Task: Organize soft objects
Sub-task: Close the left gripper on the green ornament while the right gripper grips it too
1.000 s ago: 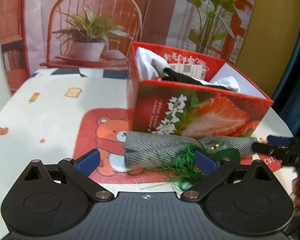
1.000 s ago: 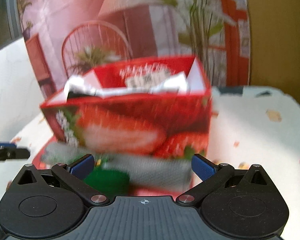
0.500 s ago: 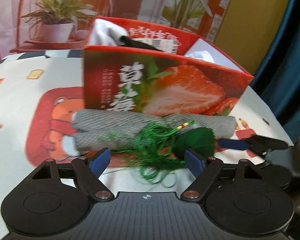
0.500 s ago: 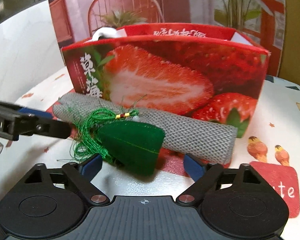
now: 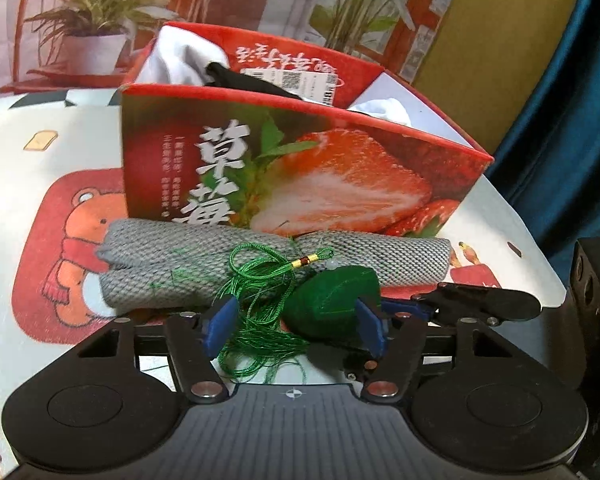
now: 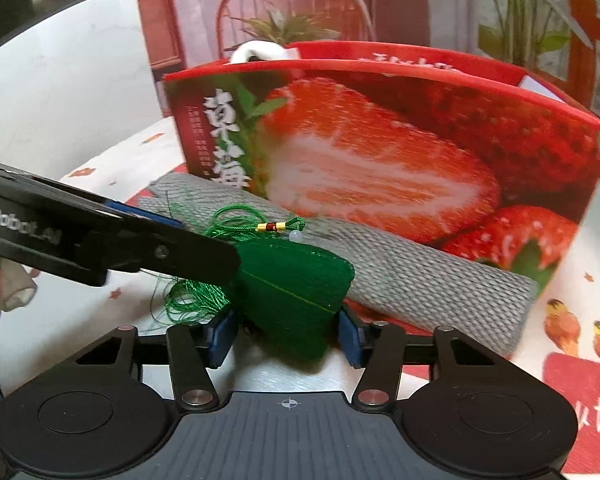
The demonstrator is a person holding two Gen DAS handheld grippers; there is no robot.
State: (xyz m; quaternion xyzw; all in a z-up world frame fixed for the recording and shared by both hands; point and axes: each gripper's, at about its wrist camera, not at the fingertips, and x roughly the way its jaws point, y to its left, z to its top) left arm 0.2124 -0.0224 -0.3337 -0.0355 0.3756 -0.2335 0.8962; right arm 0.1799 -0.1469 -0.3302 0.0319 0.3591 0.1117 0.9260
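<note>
A green felt sachet (image 5: pixel 332 304) (image 6: pixel 296 288) with a green thread tassel (image 5: pixel 260 312) lies on the table, against a rolled grey knit cloth (image 5: pixel 180 268) (image 6: pixel 420 276). Behind them stands the red strawberry box (image 5: pixel 300 184) (image 6: pixel 380 152), which holds white and black cloths (image 5: pixel 180 56). My left gripper (image 5: pixel 295 327) is closing, with tassel and sachet between its jaws and its left pad among loose threads. My right gripper (image 6: pixel 286 336) is closing around the sachet, its pads just off the edges. The left gripper's finger (image 6: pixel 160 252) crosses over the tassel in the right wrist view.
The table cover (image 5: pixel 72 240) carries a bear print and small pictures. A printed backdrop with a chair and plant (image 5: pixel 92 20) stands behind the box. A blue curtain (image 5: pixel 560 120) hangs at the right. Part of a hand (image 6: pixel 8 288) shows at the left edge.
Both grippers have come down and closer to the sachet, and their jaws have narrowed around it. The left finger now lies across the tassel in the right wrist view.
</note>
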